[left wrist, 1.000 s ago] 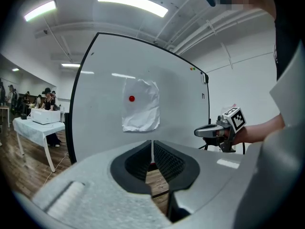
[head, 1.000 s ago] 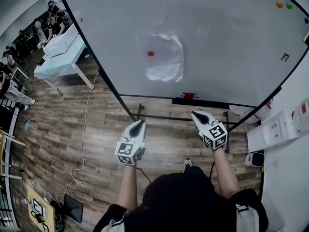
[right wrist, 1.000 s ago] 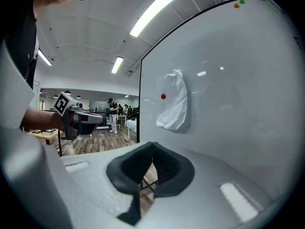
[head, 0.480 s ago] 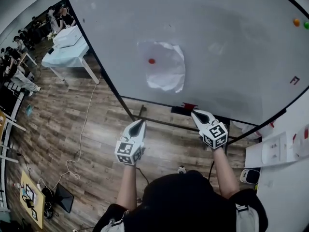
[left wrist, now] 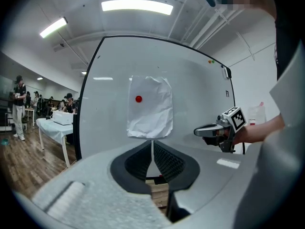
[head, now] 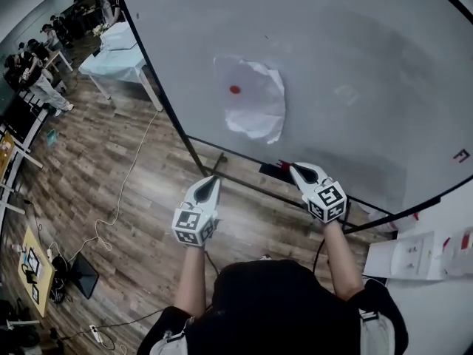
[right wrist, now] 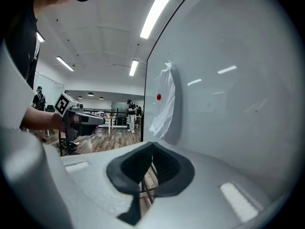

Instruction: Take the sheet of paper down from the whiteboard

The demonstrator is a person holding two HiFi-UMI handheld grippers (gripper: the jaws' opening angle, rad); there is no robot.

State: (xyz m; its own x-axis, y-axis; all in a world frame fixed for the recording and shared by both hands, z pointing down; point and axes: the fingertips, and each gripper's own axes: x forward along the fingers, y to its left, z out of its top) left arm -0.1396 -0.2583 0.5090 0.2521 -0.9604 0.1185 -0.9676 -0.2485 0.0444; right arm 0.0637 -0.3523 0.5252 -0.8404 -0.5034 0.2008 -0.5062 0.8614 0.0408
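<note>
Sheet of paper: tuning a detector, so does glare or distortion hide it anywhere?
Head view: sheet clear, whiteboard frame bowed by the lens. Left gripper view: clear, faint lamp reflections beside it. Right gripper view: foreshortened, lamp streaks on bare whiteboard.

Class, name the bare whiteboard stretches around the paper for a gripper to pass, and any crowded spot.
Bare: the wide whiteboard right of the paper; a narrower strip between paper and left frame; the band above. Crowded: the bottom rail by the right gripper, holding a red item.

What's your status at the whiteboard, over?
Left gripper and right gripper shut, empty, short of the whiteboard. Paper hangs there under a red magnet. Nothing between.
</note>
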